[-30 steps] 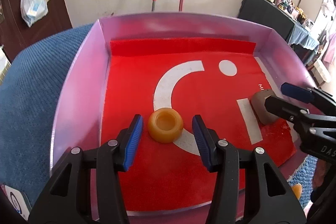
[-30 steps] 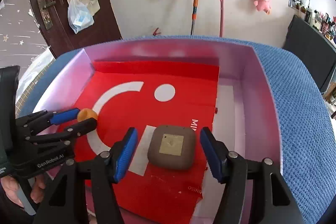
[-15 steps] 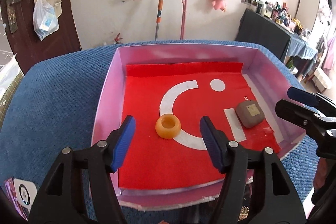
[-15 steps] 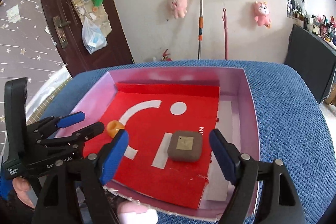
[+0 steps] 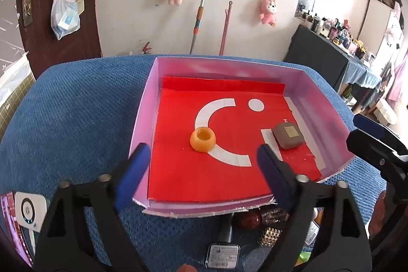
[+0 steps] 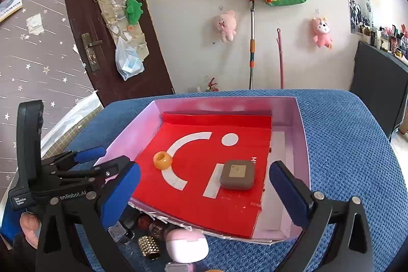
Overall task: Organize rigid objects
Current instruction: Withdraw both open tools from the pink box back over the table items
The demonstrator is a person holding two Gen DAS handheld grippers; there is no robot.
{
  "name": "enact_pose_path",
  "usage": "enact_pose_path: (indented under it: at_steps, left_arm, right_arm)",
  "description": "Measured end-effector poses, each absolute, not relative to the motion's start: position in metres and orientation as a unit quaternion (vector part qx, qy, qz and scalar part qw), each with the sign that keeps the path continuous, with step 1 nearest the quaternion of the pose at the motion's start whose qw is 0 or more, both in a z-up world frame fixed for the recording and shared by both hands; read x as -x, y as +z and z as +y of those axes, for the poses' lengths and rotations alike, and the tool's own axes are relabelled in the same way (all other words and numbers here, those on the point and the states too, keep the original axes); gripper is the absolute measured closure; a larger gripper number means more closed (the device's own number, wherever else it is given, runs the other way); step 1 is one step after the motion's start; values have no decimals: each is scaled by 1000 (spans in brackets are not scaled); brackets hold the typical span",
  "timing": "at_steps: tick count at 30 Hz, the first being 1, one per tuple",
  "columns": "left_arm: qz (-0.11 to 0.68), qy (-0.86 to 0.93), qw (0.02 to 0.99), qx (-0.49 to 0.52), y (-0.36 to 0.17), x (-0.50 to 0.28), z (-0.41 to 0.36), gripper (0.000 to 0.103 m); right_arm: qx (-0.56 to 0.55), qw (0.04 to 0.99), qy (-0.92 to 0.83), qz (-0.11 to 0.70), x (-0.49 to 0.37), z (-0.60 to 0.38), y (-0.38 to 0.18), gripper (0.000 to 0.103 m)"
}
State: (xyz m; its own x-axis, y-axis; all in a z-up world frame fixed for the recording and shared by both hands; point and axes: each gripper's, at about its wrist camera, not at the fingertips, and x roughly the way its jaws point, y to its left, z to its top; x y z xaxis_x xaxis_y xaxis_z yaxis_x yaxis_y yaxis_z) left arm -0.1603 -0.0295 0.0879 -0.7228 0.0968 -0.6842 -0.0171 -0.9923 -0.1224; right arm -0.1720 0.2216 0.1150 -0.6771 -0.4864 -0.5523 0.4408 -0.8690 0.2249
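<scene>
We hold the left gripper [image 5: 201,165] and the right gripper [image 6: 204,182] spread wide and grasping nothing, above the near edge of the pink tray [image 5: 142,116]. Inside, on its red mat [image 5: 204,175], the orange ring [image 5: 203,139] and the brown case [image 5: 288,135] lie well apart.

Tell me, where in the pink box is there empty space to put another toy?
The tray has bare red mat along its far wall, behind the orange ring and the brown case. The near strip in front of both is bare too, as is the gap between them. Just outside the near edge it is crowded with small items.
</scene>
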Motion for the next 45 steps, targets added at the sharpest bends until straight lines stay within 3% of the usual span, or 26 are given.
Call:
enact_pose_path:
  at_steps: [17, 45]
  left_arm:
    - [-37, 937, 16, 346, 89, 115, -24, 0]
    - [-26, 941, 21, 336, 65, 59, -10, 0]
  right_arm:
    - [-281, 263, -923, -22, 131, 225, 107, 0]
    - [-280, 236, -931, -13, 68, 238, 72, 0]
